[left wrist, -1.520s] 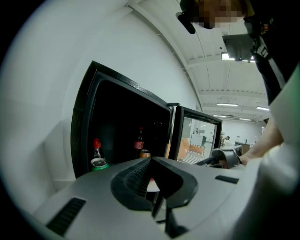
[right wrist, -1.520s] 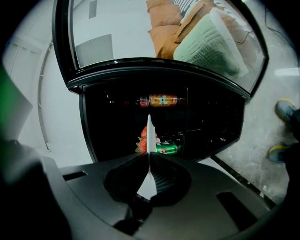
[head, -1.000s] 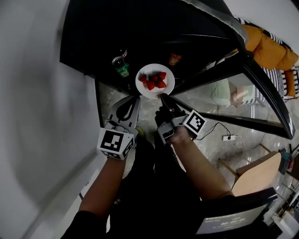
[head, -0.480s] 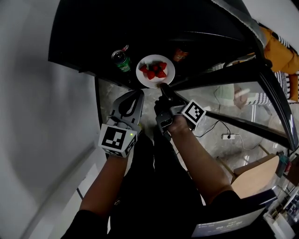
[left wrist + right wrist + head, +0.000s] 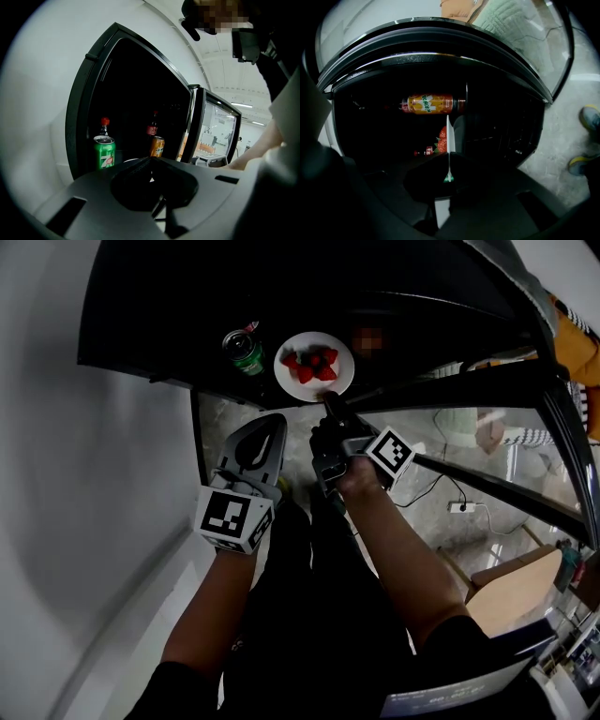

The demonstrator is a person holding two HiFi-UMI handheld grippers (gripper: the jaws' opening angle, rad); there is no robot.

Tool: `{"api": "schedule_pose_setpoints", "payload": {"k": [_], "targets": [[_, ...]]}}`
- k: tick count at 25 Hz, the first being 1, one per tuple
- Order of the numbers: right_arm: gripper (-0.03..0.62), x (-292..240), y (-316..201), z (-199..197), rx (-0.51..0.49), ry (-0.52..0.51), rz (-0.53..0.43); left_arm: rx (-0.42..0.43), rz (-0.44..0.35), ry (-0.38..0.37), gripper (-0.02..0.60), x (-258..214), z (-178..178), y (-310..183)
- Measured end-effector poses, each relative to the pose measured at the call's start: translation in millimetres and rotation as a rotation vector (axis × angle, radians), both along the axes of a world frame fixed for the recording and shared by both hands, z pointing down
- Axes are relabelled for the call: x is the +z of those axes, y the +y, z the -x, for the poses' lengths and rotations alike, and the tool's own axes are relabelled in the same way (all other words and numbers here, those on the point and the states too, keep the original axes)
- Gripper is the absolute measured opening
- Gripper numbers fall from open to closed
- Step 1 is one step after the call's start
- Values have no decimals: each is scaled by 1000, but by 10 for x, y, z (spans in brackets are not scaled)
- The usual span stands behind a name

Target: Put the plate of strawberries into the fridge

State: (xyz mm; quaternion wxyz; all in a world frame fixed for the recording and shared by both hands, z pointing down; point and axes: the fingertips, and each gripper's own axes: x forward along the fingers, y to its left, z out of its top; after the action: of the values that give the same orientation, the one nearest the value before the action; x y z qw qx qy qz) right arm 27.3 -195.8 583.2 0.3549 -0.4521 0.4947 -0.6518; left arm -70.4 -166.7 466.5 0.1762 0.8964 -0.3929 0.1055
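Note:
A white plate (image 5: 315, 365) with several red strawberries (image 5: 312, 364) hangs inside the dark fridge (image 5: 187, 306). My right gripper (image 5: 330, 407) is shut on the plate's near rim. In the right gripper view the plate (image 5: 448, 133) shows edge-on as a thin white line between the closed jaws of the right gripper (image 5: 448, 158), with strawberries (image 5: 442, 139) beside it. My left gripper (image 5: 270, 426) is just outside the fridge opening, left of the right one, with nothing in it. The left gripper (image 5: 151, 160) has its jaws together in its own view.
A green can (image 5: 244, 351) stands left of the plate, with an orange can (image 5: 157, 146) and two dark bottles (image 5: 152, 125) further in. The glass fridge door (image 5: 487, 418) stands open at the right. A white wall (image 5: 84, 502) is at the left. A power strip (image 5: 457, 508) lies on the floor.
The right gripper has carried the plate forward, deeper into the fridge. The left gripper has moved forward alongside it. Both stay shut.

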Motion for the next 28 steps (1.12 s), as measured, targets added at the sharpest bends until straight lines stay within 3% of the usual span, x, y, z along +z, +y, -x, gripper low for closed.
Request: {"api": "schedule_pose_setpoints", "payload": {"k": [7, 18, 23, 25, 28], "targets": [[15, 80, -284, 17, 37, -12, 41, 2, 28, 2, -15, 62, 24, -187], [15, 48, -362, 38, 50, -43, 40, -10, 35, 14, -15, 106, 51, -81], [17, 79, -375, 45, 28, 6, 74, -14, 42, 13, -15, 125, 62, -114], [64, 82, -382, 44, 26, 18, 77, -14, 45, 16, -15, 127, 58, -115], [64, 110, -368, 36, 21, 33, 85, -13, 49, 21, -15, 124, 52, -117]]}}
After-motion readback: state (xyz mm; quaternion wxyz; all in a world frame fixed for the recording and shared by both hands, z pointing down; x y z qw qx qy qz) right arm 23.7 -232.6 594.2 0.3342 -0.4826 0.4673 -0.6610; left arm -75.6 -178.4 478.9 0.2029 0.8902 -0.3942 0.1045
